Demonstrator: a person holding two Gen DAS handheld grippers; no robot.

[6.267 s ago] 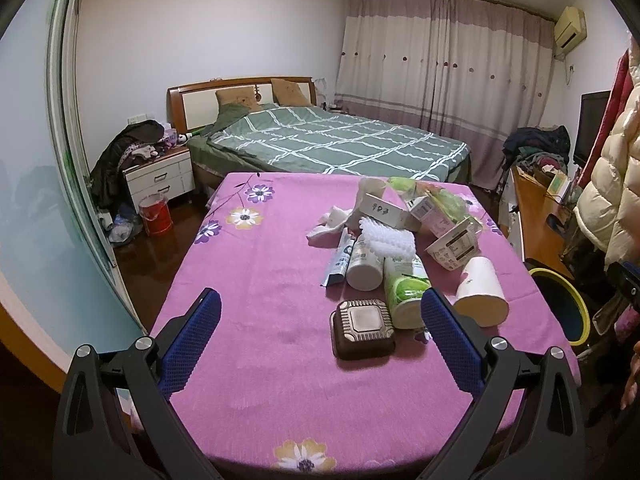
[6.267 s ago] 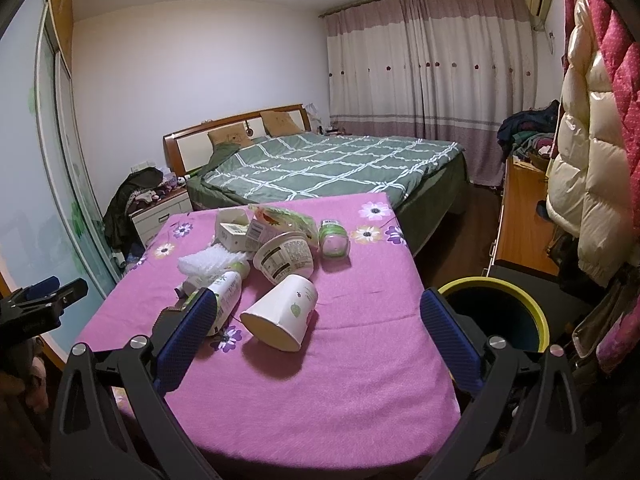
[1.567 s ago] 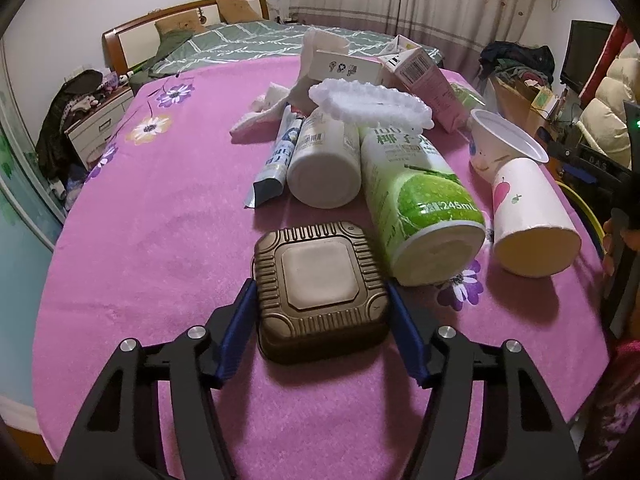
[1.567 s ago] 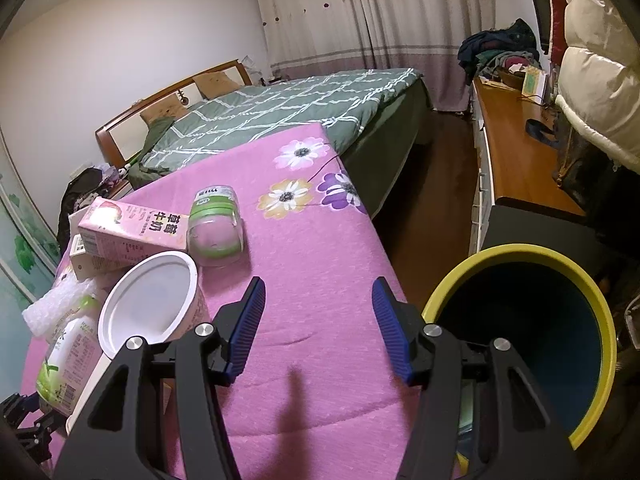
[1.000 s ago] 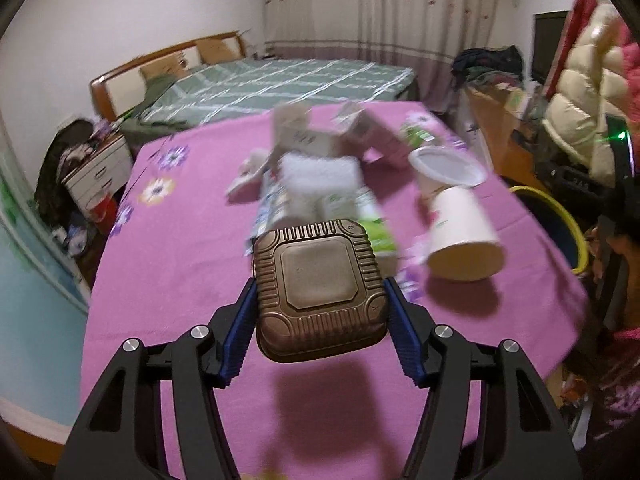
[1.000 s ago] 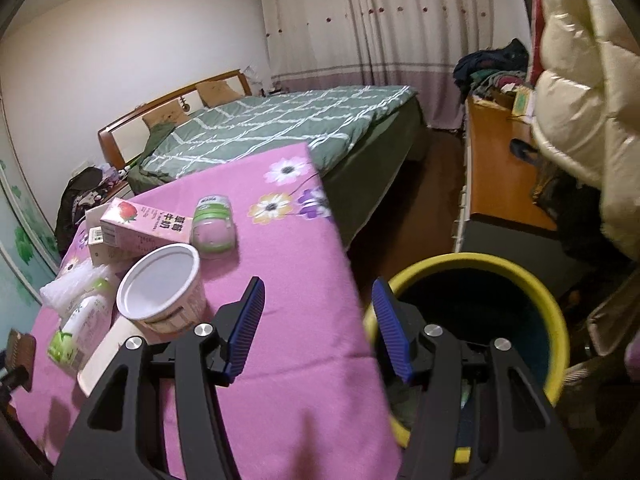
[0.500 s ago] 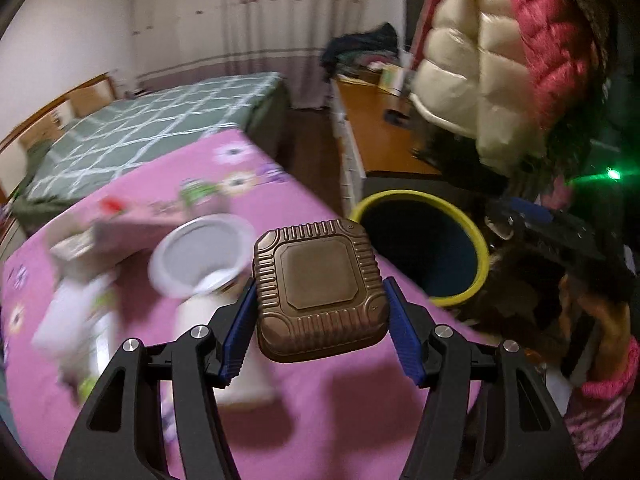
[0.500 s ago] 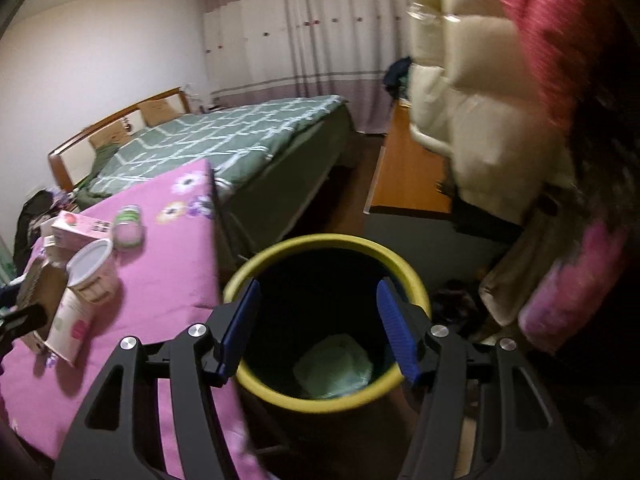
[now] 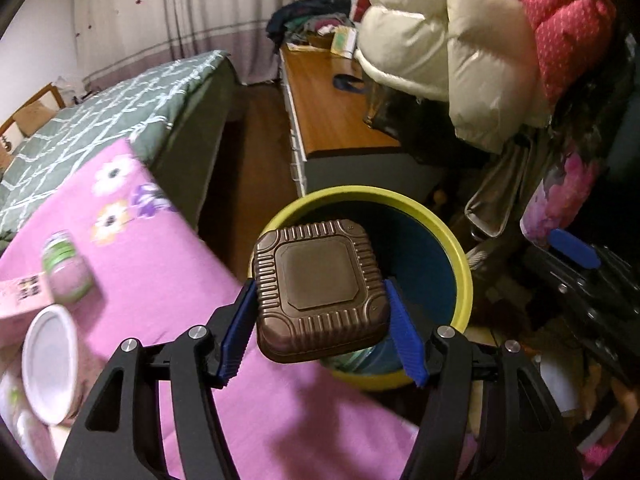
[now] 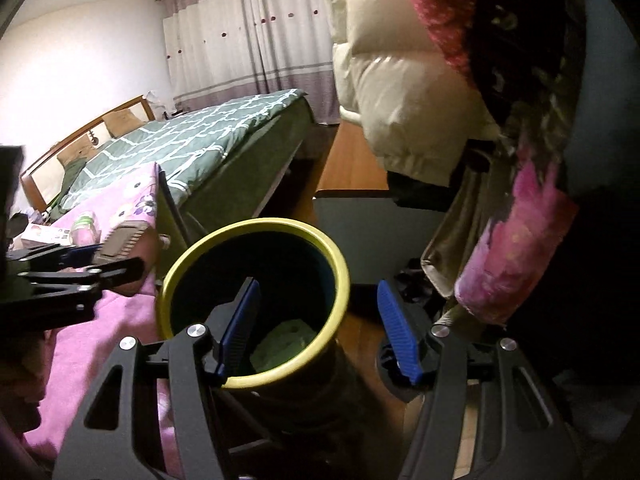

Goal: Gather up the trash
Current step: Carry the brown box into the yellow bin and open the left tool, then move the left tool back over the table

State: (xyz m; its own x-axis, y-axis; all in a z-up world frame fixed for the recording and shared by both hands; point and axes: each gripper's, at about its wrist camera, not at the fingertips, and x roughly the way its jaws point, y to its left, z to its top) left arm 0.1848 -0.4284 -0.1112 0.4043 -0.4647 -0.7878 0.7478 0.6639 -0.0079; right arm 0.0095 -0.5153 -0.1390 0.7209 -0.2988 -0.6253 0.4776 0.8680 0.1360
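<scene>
My left gripper (image 9: 322, 320) is shut on a brown ribbed square plastic box (image 9: 320, 288) and holds it in the air at the near rim of the yellow-rimmed bin (image 9: 460, 256). From the right wrist view the box (image 10: 122, 242) and the left gripper (image 10: 96, 256) hang just left of the bin (image 10: 256, 228), over the table edge. My right gripper (image 10: 318, 328) is open and empty above the bin's right side. Greenish trash (image 10: 286, 340) lies in the bin.
On the pink flowered tablecloth (image 9: 160, 288) lie a green-lidded jar (image 9: 64, 268), a white cup (image 9: 48, 360) and a pink carton (image 9: 20, 292). A wooden desk (image 9: 332, 108), hanging down jackets (image 9: 440, 32) and a green bed (image 10: 200, 136) surround the bin.
My left gripper has carried the brown box further right, off the table and up to the bin. My right gripper has stayed open over the bin, shifting slightly right.
</scene>
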